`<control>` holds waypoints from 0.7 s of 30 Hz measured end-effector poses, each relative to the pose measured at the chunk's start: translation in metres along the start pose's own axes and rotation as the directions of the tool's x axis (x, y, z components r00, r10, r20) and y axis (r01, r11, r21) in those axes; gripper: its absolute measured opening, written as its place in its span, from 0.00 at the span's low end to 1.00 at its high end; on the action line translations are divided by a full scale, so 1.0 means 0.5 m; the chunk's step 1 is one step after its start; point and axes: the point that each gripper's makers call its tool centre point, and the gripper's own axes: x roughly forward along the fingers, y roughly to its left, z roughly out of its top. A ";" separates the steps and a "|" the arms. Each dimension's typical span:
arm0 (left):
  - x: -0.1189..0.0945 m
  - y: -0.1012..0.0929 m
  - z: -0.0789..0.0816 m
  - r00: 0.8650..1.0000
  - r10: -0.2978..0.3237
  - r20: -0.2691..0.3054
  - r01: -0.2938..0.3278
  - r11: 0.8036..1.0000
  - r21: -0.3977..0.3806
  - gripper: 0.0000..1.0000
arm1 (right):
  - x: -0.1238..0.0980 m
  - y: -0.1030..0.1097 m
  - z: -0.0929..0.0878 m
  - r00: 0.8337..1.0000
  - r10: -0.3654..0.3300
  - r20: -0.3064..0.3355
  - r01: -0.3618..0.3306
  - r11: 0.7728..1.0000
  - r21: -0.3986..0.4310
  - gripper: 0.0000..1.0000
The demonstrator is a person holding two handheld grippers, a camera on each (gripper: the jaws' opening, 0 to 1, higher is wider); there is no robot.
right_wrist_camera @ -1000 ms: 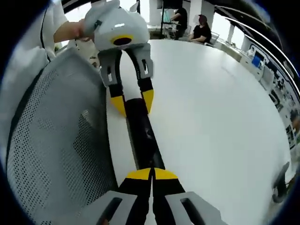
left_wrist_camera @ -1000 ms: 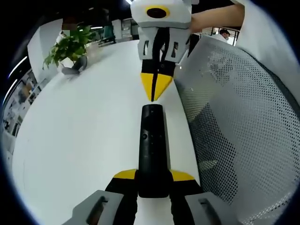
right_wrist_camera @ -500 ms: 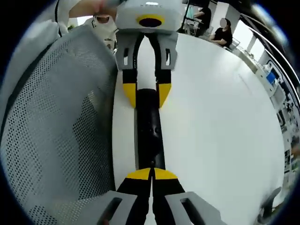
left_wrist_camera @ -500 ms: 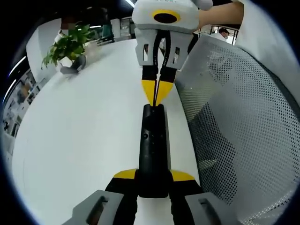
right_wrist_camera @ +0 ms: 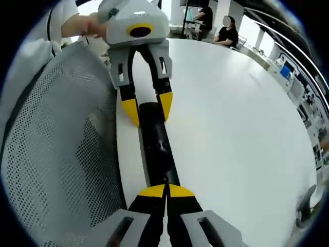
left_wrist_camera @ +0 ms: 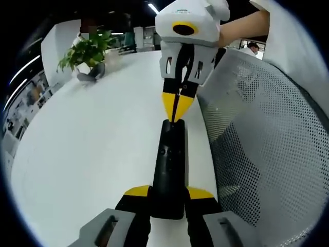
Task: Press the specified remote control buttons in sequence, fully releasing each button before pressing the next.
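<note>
Left gripper [left_wrist_camera: 168,193] clamps the near end of the black remote [left_wrist_camera: 169,164], one yellow-tipped jaw on each side of it. Remote runs straight ahead from the jaws, lying along the white table [left_wrist_camera: 92,144] edge, its far end under the right gripper's tips.

Right gripper [left_wrist_camera: 177,107] comes in from ahead in the left gripper view, jaws pressed together into one narrow yellow point, that point touching the remote's far end. Can't tell which button, if any, is under it.

In the right gripper view the right gripper [right_wrist_camera: 166,191] has its jaws closed tight, tips meeting on the remote [right_wrist_camera: 157,146] just ahead. At the remote's other end the left gripper [right_wrist_camera: 146,108] straddles it, yellow tips on both sides.

Mesh chair back [left_wrist_camera: 262,134] sits just beside the remote, off the table edge, right of the left gripper. Potted plant [left_wrist_camera: 87,51] well ahead and left on the table. People [right_wrist_camera: 226,33] sit beyond the table's far side.
</note>
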 end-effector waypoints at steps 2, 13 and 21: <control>0.000 0.000 0.000 1.000 -0.001 -0.006 0.001 1.000 0.004 0.25 | -0.002 -0.001 0.002 1.000 0.000 0.030 -0.001 0.999 0.035 0.00; 0.001 0.001 0.002 1.000 0.009 -0.004 -0.009 0.999 -0.043 0.26 | 0.001 -0.009 0.022 0.999 0.003 0.032 -0.004 1.000 0.014 0.00; 0.002 0.001 0.004 0.999 0.029 0.015 -0.028 0.996 -0.086 0.26 | 0.007 -0.001 0.017 0.999 0.031 0.013 -0.030 0.999 -0.014 0.00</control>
